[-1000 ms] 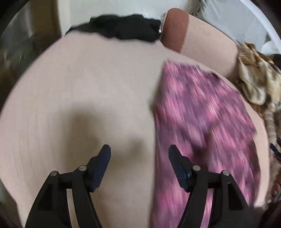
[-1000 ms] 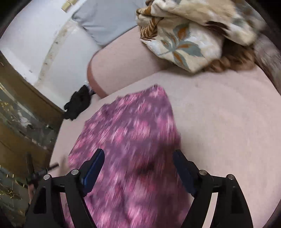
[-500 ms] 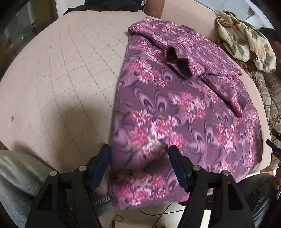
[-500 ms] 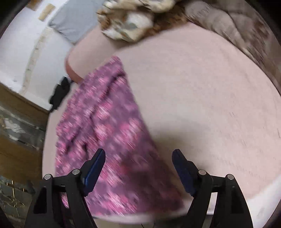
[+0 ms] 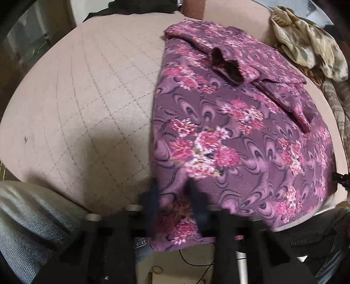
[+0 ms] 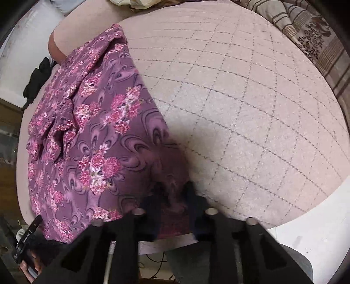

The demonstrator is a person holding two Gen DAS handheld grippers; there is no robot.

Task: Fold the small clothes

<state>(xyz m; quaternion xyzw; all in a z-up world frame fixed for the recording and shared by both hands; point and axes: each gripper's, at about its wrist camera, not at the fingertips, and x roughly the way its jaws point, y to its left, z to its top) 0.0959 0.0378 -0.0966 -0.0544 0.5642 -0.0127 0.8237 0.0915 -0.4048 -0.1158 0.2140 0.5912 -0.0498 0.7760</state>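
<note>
A purple garment with pink flowers (image 5: 229, 122) lies spread on a pink quilted bed (image 5: 91, 91), its sleeves folded in at the far end and its near hem hanging over the bed's edge. My left gripper (image 5: 174, 196) is closing on the hem's left corner, blurred by motion. In the right wrist view the same garment (image 6: 98, 122) lies to the left, and my right gripper (image 6: 172, 194) is closing on its right hem corner.
A black cloth (image 5: 135, 6) lies at the bed's far edge. A beige leaf-print blanket (image 5: 306, 37) and a striped brown blanket (image 6: 310, 28) are heaped at the right side. The person's jeans-clad legs (image 5: 28, 220) are at the near edge.
Both grippers were wide open above the hem half a second ago. Now their fingers have drawn in around the garment's near corners.
</note>
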